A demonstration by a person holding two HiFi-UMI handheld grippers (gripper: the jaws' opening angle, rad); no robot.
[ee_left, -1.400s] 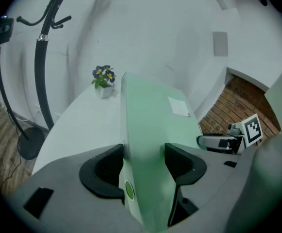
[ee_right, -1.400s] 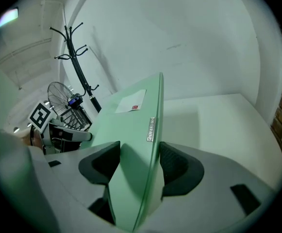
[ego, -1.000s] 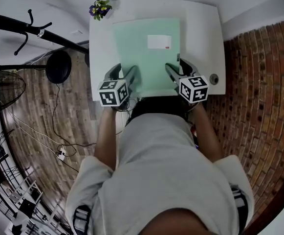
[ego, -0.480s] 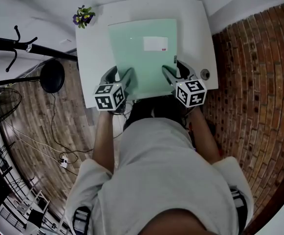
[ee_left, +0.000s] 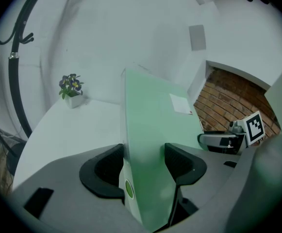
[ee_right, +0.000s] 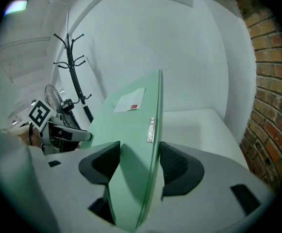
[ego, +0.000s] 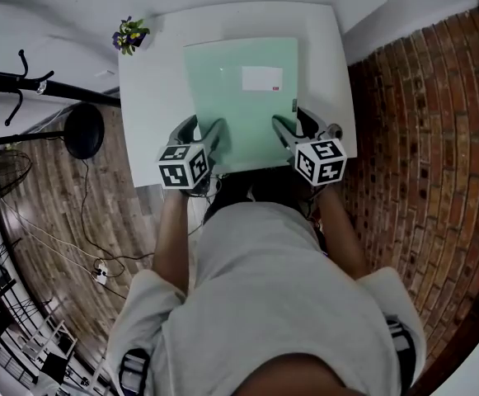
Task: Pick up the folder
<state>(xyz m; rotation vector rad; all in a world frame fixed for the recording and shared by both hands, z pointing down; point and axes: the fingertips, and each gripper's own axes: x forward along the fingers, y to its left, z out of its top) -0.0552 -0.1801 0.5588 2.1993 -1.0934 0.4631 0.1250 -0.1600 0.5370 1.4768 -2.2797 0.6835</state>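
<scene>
you held the pale green flat plastic folder (ego: 241, 97) by its near edge with both tools. your left gripper (ego: 204, 130) was clenched on its near left corner, and your right gripper (ego: 295, 125) on its near right corner, just below the small metal spine strip (ego: 294, 104). the folder sat over the white rectangular table (ego: 147, 97), white label (ego: 262, 78) facing up. a small potted purple flower (ego: 129, 33) stood at the table's far left corner, apart from the folder.
</scene>
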